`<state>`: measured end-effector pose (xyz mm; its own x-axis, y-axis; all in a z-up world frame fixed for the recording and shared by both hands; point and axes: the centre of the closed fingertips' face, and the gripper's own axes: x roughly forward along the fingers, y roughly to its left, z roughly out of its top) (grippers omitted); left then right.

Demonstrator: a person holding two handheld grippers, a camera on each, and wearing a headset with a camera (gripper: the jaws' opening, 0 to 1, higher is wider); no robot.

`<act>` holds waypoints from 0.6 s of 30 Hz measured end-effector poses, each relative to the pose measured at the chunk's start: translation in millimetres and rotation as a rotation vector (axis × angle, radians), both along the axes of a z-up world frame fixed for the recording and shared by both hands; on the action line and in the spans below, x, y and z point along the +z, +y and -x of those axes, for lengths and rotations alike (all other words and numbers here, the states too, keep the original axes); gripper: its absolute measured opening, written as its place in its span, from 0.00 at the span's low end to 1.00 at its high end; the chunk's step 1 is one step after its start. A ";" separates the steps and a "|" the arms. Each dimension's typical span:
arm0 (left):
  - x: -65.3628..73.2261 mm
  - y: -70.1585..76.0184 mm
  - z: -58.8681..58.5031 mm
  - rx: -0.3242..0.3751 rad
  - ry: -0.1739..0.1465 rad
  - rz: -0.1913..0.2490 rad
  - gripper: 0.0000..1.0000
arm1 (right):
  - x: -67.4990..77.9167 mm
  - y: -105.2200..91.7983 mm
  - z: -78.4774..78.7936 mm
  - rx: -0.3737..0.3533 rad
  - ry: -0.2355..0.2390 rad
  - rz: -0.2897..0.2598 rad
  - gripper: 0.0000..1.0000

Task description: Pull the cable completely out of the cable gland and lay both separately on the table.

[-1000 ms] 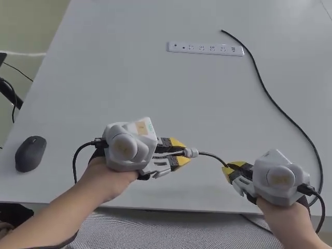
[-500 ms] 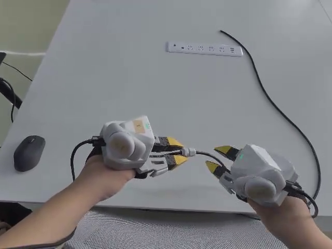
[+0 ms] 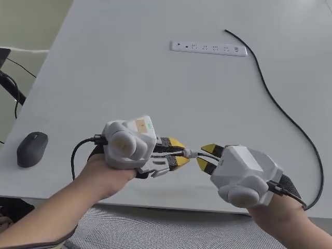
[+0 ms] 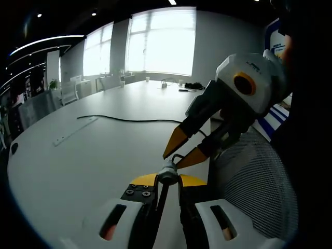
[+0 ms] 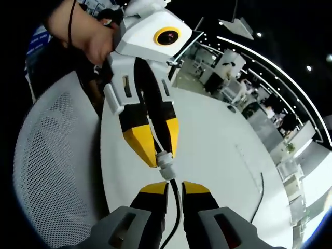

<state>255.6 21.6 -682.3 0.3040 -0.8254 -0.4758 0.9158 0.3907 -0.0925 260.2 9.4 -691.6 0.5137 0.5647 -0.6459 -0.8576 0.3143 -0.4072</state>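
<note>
A: What's changed?
B: The right gripper [image 3: 205, 157] has moved up close beside the cable gland [image 3: 191, 153], jaws apart astride the cable [image 5: 177, 207].
A: And the left gripper [image 3: 176, 151]?
B: Still clamped on the gland, above the table [image 3: 155, 78] edge. Cable's still threaded, so regrip and pull, I'd judge.

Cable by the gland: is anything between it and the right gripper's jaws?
Nothing visible. The cable runs between the right gripper's open jaws, beside the cable gland that the left gripper holds.
</note>
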 end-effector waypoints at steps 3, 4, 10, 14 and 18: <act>1.3 -1.4 -0.3 -0.004 0.000 0.009 0.15 | -1.2 0.3 0.4 0.004 0.000 0.006 0.04; 1.2 -1.6 -0.4 -0.004 -0.001 0.008 0.15 | -1.0 0.0 -0.1 0.002 -0.002 0.006 0.04; 1.2 -4.6 0.0 -0.010 -0.003 0.006 0.15 | -1.6 -3.1 -0.8 -0.015 0.008 -0.012 0.01; 1.6 -5.5 0.4 -0.010 -0.003 0.005 0.15 | -1.7 -4.0 -0.6 -0.029 0.017 -0.027 0.01; 2.1 -6.2 0.0 -0.007 -0.005 0.006 0.15 | -1.6 -6.4 -3.1 -0.053 0.028 -0.049 0.01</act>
